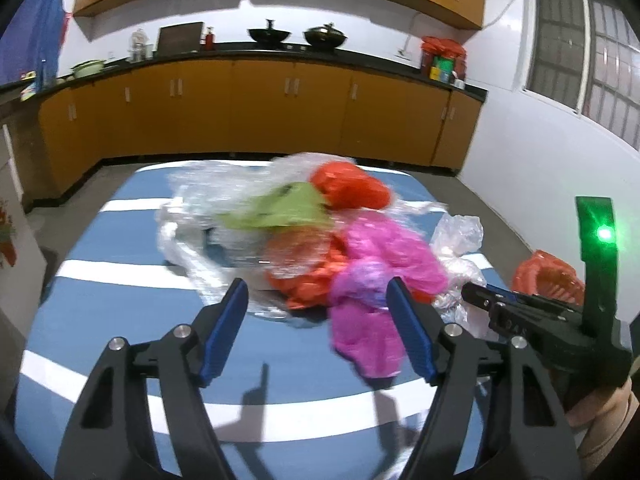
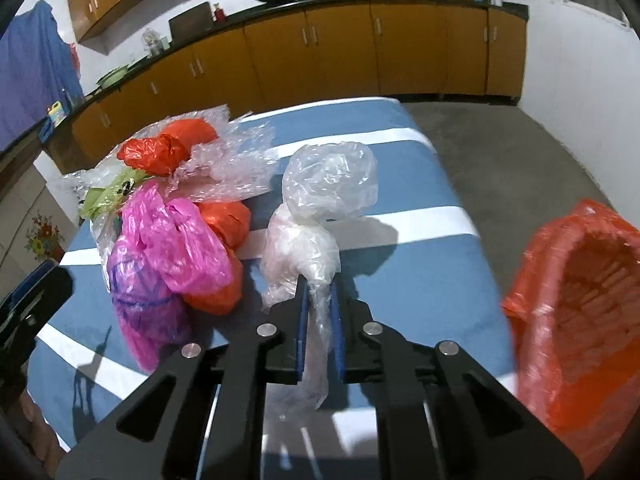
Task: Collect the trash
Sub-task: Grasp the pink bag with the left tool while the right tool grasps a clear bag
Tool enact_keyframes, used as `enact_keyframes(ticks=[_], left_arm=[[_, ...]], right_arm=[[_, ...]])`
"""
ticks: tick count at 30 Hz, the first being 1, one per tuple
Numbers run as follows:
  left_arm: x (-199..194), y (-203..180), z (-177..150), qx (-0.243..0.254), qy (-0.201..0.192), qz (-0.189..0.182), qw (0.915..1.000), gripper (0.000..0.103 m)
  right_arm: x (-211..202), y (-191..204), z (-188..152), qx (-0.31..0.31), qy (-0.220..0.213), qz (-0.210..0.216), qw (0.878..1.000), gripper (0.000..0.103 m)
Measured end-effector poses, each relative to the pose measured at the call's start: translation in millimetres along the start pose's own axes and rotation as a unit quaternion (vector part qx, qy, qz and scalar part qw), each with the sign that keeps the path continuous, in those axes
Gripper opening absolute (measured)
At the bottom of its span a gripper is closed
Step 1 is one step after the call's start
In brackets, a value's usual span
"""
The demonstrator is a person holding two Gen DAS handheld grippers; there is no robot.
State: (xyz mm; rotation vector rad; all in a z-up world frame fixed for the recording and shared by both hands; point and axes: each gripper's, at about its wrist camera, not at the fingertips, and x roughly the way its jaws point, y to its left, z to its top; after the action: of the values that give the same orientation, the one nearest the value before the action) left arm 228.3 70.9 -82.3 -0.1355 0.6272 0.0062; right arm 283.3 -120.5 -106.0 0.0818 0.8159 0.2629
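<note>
A heap of crumpled plastic bags lies on the blue-and-white striped table (image 1: 120, 272): a pink bag (image 1: 384, 252), red bags (image 1: 348, 188), a green one (image 1: 280, 208) and clear film (image 1: 192, 208). My left gripper (image 1: 318, 300) is open, its fingers just before the heap's near edge. My right gripper (image 2: 320, 292) is shut on a clear white plastic bag (image 2: 324, 192), which trails between its blue pads. The same heap shows to the left in the right wrist view (image 2: 172, 236). The right gripper also shows in the left wrist view (image 1: 476, 298).
A bin lined with a red bag (image 2: 580, 300) stands open off the table's right edge; it also shows in the left wrist view (image 1: 548, 276). Orange kitchen cabinets (image 1: 260, 108) with a dark counter run along the far wall. Grey floor (image 2: 500, 152) lies right of the table.
</note>
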Motion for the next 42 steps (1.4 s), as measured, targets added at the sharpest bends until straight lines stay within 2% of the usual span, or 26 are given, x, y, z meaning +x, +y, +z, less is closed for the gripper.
enact_keyframes(ticks=[7, 14, 19, 23, 33, 42], left_arm=[[30, -31, -4, 0.011, 0.039, -0.014, 0.9991, 0.058], [50, -39, -10, 0.014, 0.070, -0.012, 0.9974, 0.049], [51, -38, -10, 0.012, 0.066, -0.018, 0.9976, 0.040], [45, -34, -14, 0.014, 0.057, -0.020, 0.9981, 0.037], [9, -28, -14, 0.018, 0.029, -0.023, 0.9992, 0.036], [-23, -46, -4, 0.027, 0.009, -0.060, 0.9978, 0.036]], right_arm=[[-26, -19, -14, 0.001, -0.016, -0.034, 0.999, 0.011], [-32, -28, -13, 0.014, -0.018, -0.033, 0.999, 0.011], [-38, -28, -16, 0.019, -0.022, -0.031, 0.999, 0.011], [-45, -29, -19, 0.025, -0.026, -0.029, 0.999, 0.011], [-71, -29, -24, 0.031, -0.046, -0.023, 0.998, 0.011], [-106, -42, -28, 0.039, -0.077, -0.044, 0.995, 0.011]])
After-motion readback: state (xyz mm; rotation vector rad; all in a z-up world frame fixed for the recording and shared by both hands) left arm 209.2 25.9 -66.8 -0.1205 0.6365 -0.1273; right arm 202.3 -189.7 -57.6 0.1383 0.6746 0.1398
